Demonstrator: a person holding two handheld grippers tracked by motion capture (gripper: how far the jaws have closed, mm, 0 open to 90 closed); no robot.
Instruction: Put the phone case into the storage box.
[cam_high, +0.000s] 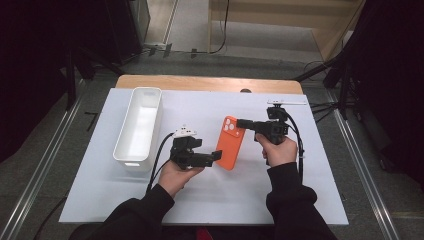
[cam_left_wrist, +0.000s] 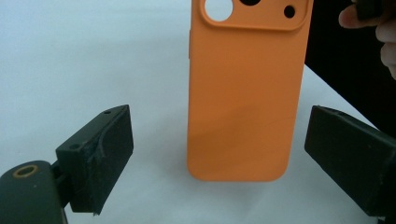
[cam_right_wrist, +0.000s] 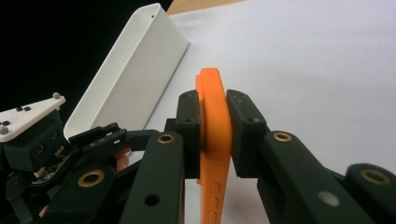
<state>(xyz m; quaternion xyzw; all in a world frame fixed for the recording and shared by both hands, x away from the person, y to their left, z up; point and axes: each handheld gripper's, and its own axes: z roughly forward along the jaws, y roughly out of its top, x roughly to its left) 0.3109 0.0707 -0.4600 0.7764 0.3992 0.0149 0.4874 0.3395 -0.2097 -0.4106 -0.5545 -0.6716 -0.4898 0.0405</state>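
The right gripper (cam_right_wrist: 214, 133) has its jaws clamped on the camera end of the orange phone case (cam_high: 231, 142) — held just above the white sheet (cam_high: 280, 200) mid-table — while the left gripper (cam_left_wrist: 219, 158) stands wide open around the case's lower end, the white bin (cam_high: 139, 125) off to the left.

Your left hand-held gripper (cam_high: 218, 156) sits just left of frame centre in the high view, jaws spread wide and pointing right, your left hand (cam_high: 176, 176) cupping it from below. Your right hand-held gripper (cam_high: 240, 123) points left from right of centre, jaws clamped together, your right hand (cam_high: 278, 149) wrapped around its body.
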